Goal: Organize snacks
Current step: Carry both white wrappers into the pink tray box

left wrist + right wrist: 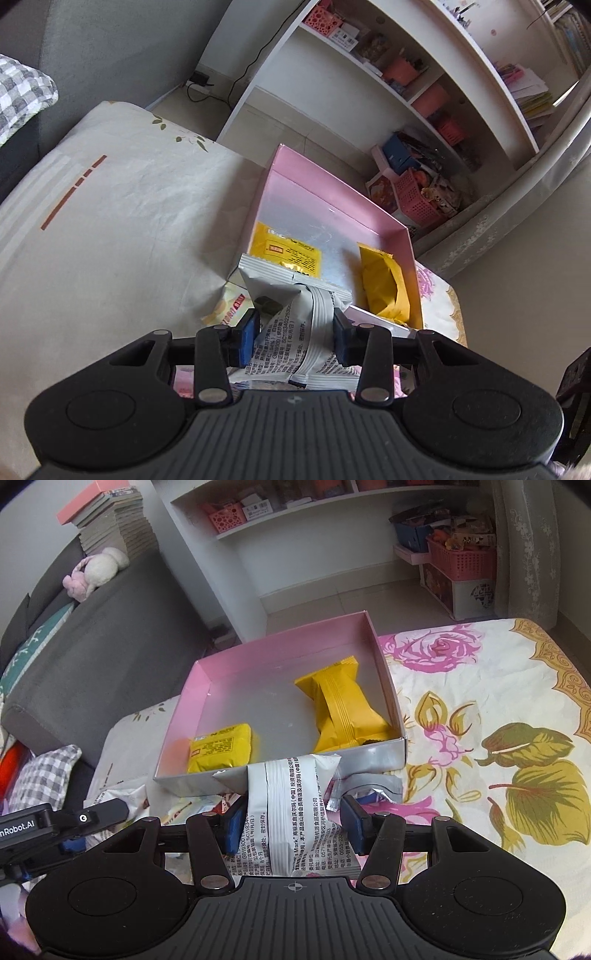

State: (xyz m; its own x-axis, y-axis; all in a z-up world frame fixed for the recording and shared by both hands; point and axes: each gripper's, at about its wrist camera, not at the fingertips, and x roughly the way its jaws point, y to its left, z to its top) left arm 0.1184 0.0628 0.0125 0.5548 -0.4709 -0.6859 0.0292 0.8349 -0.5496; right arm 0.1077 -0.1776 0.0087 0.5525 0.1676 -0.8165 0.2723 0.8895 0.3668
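Note:
A pink open box (384,672) sits on the flowered cloth; it also shows in the left wrist view (332,188). Inside lie a flat yellow packet (219,751) (284,253) and a puffy yellow packet (340,709) (384,284). My left gripper (293,338) is shut on a white snack packet (295,332) just in front of the box. My right gripper (291,825) is shut on a white snack packet (291,812) whose top reaches the box's near wall. Each holds its own packet, as far as I can tell.
More loose snack packets (373,788) lie on the cloth before the box. The left gripper's body (55,823) shows at the lower left of the right wrist view. White shelves (406,96) with pink baskets stand behind, a grey sofa (92,653) to the left.

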